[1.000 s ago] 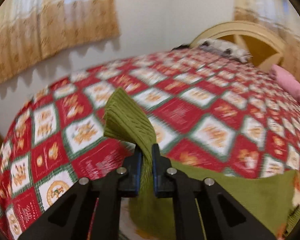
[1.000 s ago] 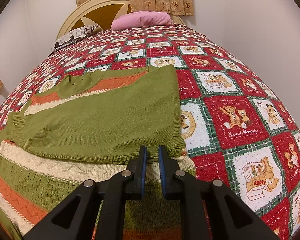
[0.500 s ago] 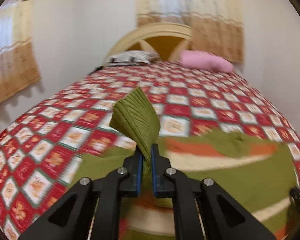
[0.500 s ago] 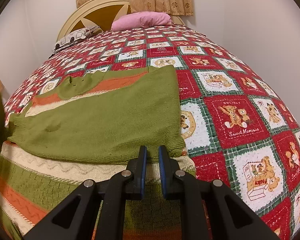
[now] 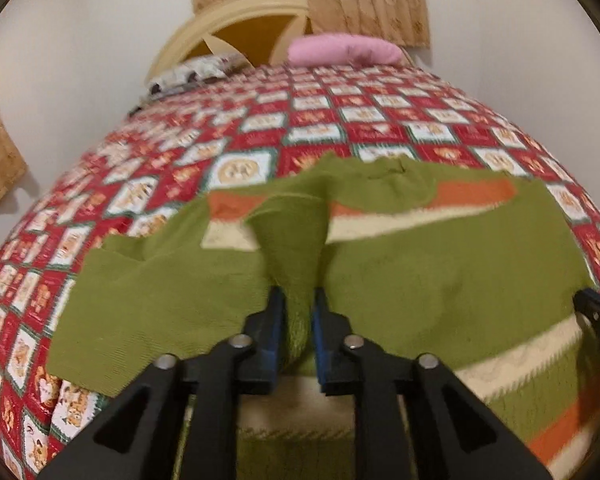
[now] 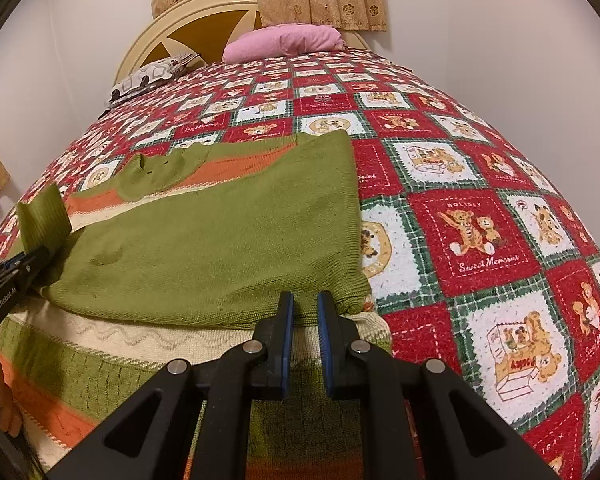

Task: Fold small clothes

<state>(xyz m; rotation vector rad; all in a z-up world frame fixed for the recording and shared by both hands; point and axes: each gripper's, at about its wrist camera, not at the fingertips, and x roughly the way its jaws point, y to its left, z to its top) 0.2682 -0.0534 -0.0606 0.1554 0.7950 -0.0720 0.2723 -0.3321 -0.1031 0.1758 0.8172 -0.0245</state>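
Now I am pinching the sweater's (image 6: 220, 248) green sleeve cuff (image 5: 296, 264) in the left gripper (image 5: 298, 332), lifted over its body on the quilted bed (image 6: 480, 184) for an inward fold, while the right gripper (image 6: 305, 344), jaws narrow, is resting at the near folded edge, seemingly steadying it.

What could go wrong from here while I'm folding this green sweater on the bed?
1. The left gripper pinches only the sleeve cuff, so the knit could slip out before it is laid down.
2. The right gripper sits at the hem of the folded right sleeve; pulling the left sleeve across the sweater might drag that fold askew.
3. The lifted sleeve is bunched and could land creased.
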